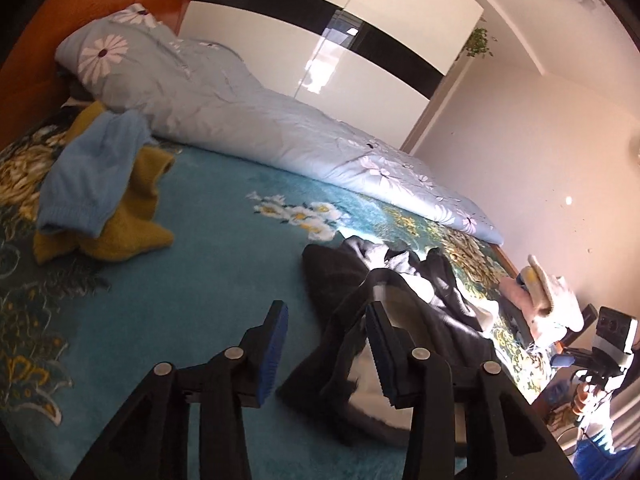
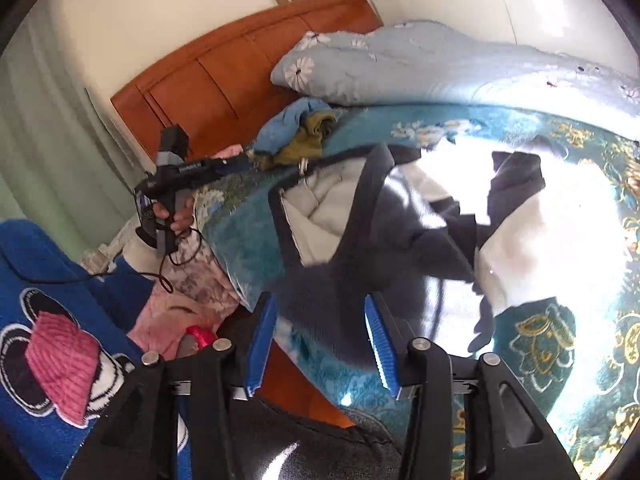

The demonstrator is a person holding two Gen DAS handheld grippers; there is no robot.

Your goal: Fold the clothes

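Observation:
A dark grey and white garment (image 1: 424, 280) lies crumpled on the teal flowered bed cover (image 1: 224, 208), near the bed's right edge. My left gripper (image 1: 327, 312) hangs open just over the garment's near end. Its blue pads (image 1: 276, 344) press on nothing. In the right wrist view the same garment (image 2: 404, 224) spreads out ahead, partly washed out by sunlight. My right gripper (image 2: 318, 302) is open above its near edge at the side of the bed, with dark cloth below the gap and no grip on it.
A light blue sweater (image 1: 88, 176) lies on a mustard garment (image 1: 132, 236) near the orange headboard (image 1: 60, 20). A pale blue flowered duvet (image 1: 248, 116) runs along the far side. A hand holds the left gripper (image 2: 176, 184) beside the bed. A blue printed top (image 2: 60, 340) is close by.

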